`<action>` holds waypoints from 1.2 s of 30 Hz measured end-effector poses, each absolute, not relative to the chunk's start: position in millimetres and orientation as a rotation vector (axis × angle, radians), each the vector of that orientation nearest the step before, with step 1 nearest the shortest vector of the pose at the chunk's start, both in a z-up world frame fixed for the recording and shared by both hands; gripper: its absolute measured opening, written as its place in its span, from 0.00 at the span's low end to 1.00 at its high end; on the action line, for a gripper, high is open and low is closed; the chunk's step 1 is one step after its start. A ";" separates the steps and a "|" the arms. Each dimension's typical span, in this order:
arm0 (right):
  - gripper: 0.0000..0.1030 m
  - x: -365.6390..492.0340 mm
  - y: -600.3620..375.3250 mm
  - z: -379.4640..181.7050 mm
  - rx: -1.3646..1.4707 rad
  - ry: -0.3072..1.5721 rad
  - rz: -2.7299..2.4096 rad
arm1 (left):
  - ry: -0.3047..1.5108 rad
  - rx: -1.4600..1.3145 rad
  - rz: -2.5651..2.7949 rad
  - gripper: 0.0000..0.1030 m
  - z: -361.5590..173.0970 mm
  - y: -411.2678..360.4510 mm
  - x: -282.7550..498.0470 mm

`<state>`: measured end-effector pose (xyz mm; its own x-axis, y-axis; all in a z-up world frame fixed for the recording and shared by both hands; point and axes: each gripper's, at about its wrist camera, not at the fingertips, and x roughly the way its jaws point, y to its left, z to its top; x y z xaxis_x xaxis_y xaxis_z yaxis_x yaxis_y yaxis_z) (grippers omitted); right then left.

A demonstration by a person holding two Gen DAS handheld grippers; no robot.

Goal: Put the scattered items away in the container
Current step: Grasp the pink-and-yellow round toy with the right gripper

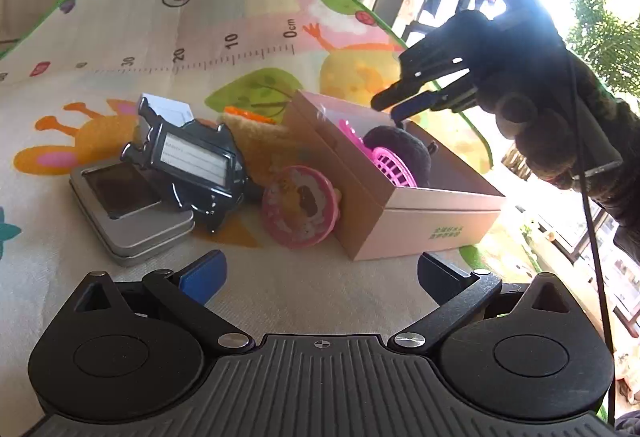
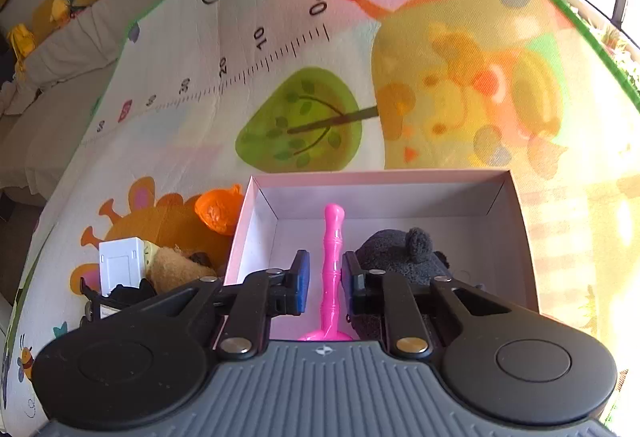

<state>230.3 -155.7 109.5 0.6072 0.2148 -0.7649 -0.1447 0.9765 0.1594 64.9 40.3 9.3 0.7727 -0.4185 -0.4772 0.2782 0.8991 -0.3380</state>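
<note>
We see the open cardboard box (image 2: 520, 221) on the play mat (image 1: 248, 37), holding a pink toy racket (image 2: 331, 257) and a dark plush toy (image 2: 396, 249). Our right gripper (image 2: 325, 279) hovers above the racket handle, fingers slightly parted, gripping nothing. Our left gripper (image 1: 320, 271) is spread wide. A metal tin (image 1: 132, 213), luggage tag (image 1: 192, 165) and pink disc (image 1: 298, 207) lie beside the box.

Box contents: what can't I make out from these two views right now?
- Pink toy: right wrist view, its head is hidden behind the right gripper.
- Dark plush: left wrist view, the box wall hides its base.
- Beige plush: partly hidden behind gripper linkage.
</note>
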 end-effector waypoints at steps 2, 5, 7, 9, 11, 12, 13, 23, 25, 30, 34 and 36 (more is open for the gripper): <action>0.48 198.1 -159.6 124.0 0.042 0.764 0.201 | 0.582 -0.252 -0.368 1.00 9.0 39.7 66.0; 0.64 141.8 -160.4 132.1 -0.052 0.615 0.229 | 0.591 -0.245 -0.341 1.00 8.9 38.8 67.2; 0.65 106.3 -158.0 128.8 -0.124 0.560 0.271 | 0.580 -0.238 -0.300 1.00 10.6 40.3 64.5; 0.65 79.2 -148.0 122.3 -0.223 0.525 0.304 | 0.569 -0.192 -0.243 1.00 13.1 41.2 59.5; 0.56 63.9 -133.8 115.1 -0.350 0.503 0.332 | 0.565 -0.120 -0.154 1.00 16.1 43.6 52.2; 0.46 57.2 -123.7 111.7 -0.423 0.494 0.348 | 0.569 -0.087 -0.108 1.00 17.5 45.2 48.8; 0.42 52.4 -112.9 107.7 -0.483 0.494 0.369 | 0.571 -0.057 -0.057 1.00 19.9 49.1 43.4; 0.32 63.6 -12.4 57.4 -0.708 0.496 0.451 | 0.583 -0.056 0.109 1.00 30.6 91.8 -0.1; 0.32 74.7 2.3 41.6 -0.765 0.489 0.406 | 0.579 -0.053 0.111 1.00 31.4 95.8 -3.7; 0.23 83.9 11.4 23.2 -0.801 0.524 0.349 | 0.591 -0.083 0.135 1.00 28.2 106.1 -5.8; 0.13 60.3 -2.8 41.9 -0.746 0.523 0.395 | 0.595 -0.097 0.137 1.00 28.2 107.1 -5.7; 0.13 46.4 -18.1 59.3 -0.653 0.547 0.429 | 0.591 -0.097 0.120 1.00 30.8 102.9 -6.6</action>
<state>46.4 -18.1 59.3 0.7762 0.2010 -0.5976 -0.5320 0.7174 -0.4498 -6.6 102.9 30.8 0.8237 0.0855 -0.5605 -0.1408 0.9884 -0.0562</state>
